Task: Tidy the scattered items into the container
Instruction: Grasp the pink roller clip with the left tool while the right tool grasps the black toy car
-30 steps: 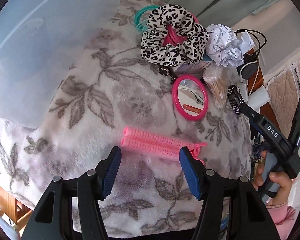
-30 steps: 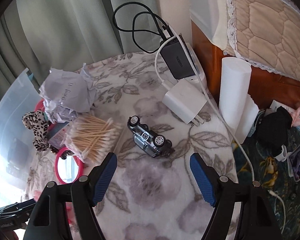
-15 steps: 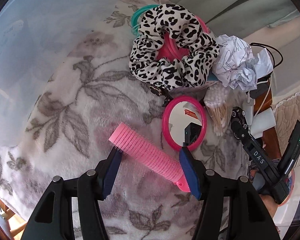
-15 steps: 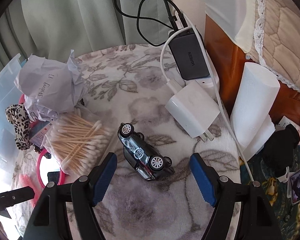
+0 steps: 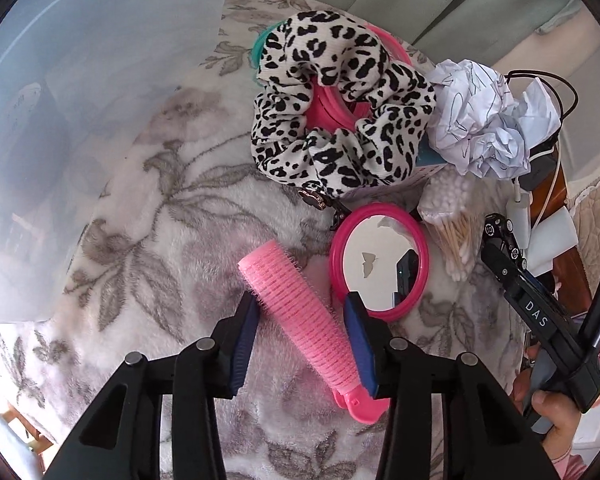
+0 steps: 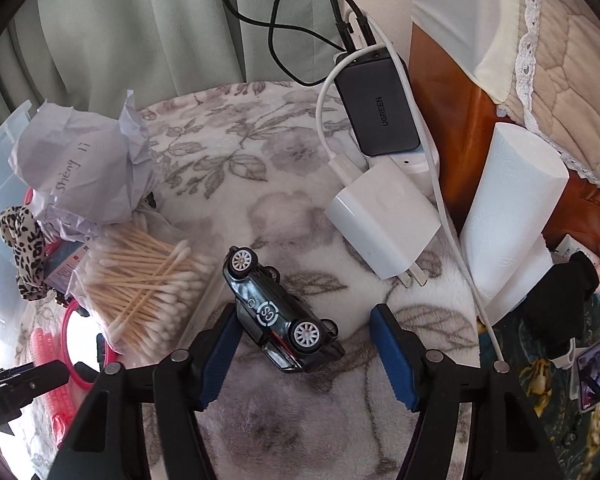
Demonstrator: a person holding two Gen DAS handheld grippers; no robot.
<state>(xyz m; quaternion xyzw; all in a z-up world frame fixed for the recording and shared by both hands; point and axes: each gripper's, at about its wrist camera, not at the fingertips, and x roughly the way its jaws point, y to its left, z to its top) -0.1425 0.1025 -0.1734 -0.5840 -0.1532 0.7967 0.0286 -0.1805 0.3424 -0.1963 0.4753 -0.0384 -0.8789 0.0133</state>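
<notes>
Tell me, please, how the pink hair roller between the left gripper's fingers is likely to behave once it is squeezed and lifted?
The pink hair roller looks hollow and bristly, so it is probably light and should grip the ribbed pads rather than slip. It lies slanted across the left gripper, so it may pivot when lifted. Being cylindrical, it could roll on the floral blanket if nudged.

your left wrist view looks down, close over the floral blanket [image 5: 188, 216]; your right wrist view does likewise, further right. both catch the pink mirror [image 5: 378, 264], cotton swabs [image 6: 140, 284] and crumpled paper [image 5: 480, 120].
</notes>
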